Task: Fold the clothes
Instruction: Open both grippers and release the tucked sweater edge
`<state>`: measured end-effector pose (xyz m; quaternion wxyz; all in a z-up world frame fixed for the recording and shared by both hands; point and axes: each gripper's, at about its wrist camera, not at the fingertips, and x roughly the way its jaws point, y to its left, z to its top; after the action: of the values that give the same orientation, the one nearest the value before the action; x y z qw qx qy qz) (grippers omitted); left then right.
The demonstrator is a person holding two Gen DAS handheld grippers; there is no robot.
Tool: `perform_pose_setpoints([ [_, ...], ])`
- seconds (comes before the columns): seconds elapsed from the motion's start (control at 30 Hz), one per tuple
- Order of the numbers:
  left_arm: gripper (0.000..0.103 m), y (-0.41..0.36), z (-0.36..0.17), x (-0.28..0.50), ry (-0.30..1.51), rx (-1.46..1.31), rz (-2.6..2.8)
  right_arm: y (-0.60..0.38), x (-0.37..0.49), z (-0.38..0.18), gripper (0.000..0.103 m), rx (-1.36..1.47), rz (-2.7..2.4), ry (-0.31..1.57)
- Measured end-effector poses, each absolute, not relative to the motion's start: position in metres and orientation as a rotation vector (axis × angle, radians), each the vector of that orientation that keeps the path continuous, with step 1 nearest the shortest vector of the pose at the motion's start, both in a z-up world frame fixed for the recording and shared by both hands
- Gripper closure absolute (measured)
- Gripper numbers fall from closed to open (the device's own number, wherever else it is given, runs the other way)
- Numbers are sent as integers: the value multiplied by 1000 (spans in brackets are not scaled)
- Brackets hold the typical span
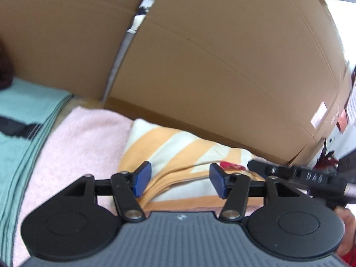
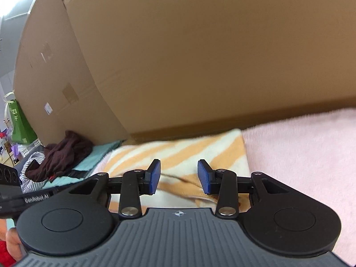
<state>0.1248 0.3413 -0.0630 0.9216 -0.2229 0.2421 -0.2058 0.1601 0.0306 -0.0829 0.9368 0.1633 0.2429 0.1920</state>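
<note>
Fabric first: the orange-and-cream striped knit garment (image 1: 178, 146) lies in a compact rectangle with several layers stacked at its near edge, on the pale pink fleecy blanket (image 1: 73, 146) just in front of the big brown cardboard boxes (image 1: 222, 55). It looks soft, light and limp, so expect it to sag and slide out of shape if you lift one layer alone. You get the surest hold by pinching through the whole stack at a near corner or along the folded edge, where the layers bunch; the fuzzy surface should give the blue pads grip.

Your left gripper (image 1: 180, 181) hangs over the near edge with its jaws spread and nothing between them. Your right gripper (image 2: 179, 176) sits over the same garment from the other side, jaws likewise apart and empty.

Lying this neatly, the piece fits either a finished fold or one pausing before another halving; the pictures do not settle which.

Far left, a teal towel (image 1: 24, 111) borders the blanket, and a dark maroon crumpled garment (image 2: 64, 153) and a striped one (image 2: 33, 162) wait on it.
</note>
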Motion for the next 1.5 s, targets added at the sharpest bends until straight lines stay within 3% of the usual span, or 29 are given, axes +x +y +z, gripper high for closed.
perform_pose_setpoints([
  [0.07, 20, 352, -69, 128, 541, -518, -385, 27, 155, -92, 63, 330, 379, 479],
  [0.23, 23, 355, -75, 121, 564, -561, -352, 20, 149, -92, 72, 389, 344, 495],
  [0.37, 25, 346, -72, 122, 549, -467, -288, 24, 149, -91, 73, 373, 333, 493],
  [0.47, 27, 347, -63, 109, 432, -400, -185, 23, 144, -87, 73, 355, 305, 475],
  [0.57, 17, 337, -56, 99, 336, -325, -213, 27, 133, -74, 65, 313, 264, 353],
  [0.63, 16, 327, -57, 103, 381, -292, -282, 31, 130, -68, 60, 264, 302, 294],
  [0.87, 15, 335, -72, 125, 523, -393, -368, 34, 158, -86, 55, 294, 333, 497],
  [1.13, 14, 335, -71, 126, 505, -406, -371, 25, 155, -87, 51, 406, 351, 462],
  [1.23, 8, 332, -66, 121, 472, -357, -357, 32, 154, -82, 39, 359, 322, 443],
  [1.4, 5, 319, -58, 107, 427, -293, -321, 41, 152, -74, 37, 297, 247, 457],
  [1.5, 5, 304, -50, 90, 405, -262, -266, 32, 127, -65, 22, 262, 148, 458],
])
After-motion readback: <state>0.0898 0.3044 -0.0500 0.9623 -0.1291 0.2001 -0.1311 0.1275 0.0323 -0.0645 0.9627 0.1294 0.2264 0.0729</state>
